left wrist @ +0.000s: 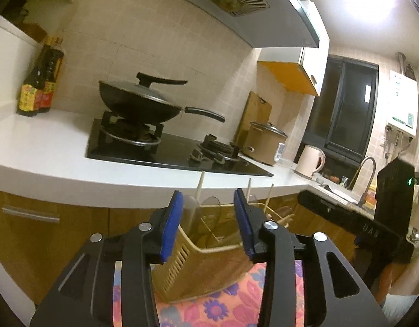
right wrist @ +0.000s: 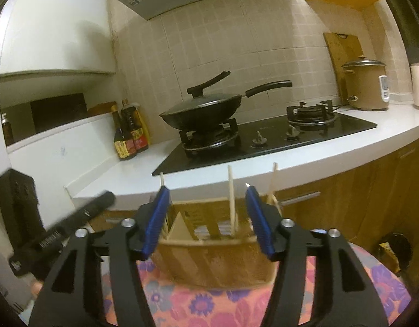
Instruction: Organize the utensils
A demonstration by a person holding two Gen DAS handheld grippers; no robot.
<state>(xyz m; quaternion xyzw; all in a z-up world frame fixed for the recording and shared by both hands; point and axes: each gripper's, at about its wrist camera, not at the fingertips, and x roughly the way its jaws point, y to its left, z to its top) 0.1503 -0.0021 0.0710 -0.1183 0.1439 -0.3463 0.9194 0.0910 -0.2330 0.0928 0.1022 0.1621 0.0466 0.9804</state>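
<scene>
From the left wrist view, the left gripper [left wrist: 208,223] stands spread, its blue pads apart with nothing between them. Straight ahead of it and slightly below sits the beige utensil holder [left wrist: 201,269], a slatted caddy resting on the flowered cloth [left wrist: 209,310]. Wooden chopsticks [left wrist: 200,188] rise near upright out of the holder, their long axis pointing up toward the white counter edge [left wrist: 100,190] behind it, and a clear ladle or spoon bowl [left wrist: 212,204] shows among them. The right gripper's black body [left wrist: 346,218] lies to the right of the holder.

From the right wrist view, the right gripper [right wrist: 208,218] is also spread wide and empty. The holder [right wrist: 212,256] lies dead ahead between the fingers, broad side facing the camera, with its dividers visible. One chopstick [right wrist: 231,199] stands upright inside it, and another [right wrist: 272,185] leans beyond the right finger. The left gripper [right wrist: 59,234] sits to the left of the holder.

Both tools seem about equally near; I judge that any grasp must come down from above, along the sticks' upright axis.
</scene>
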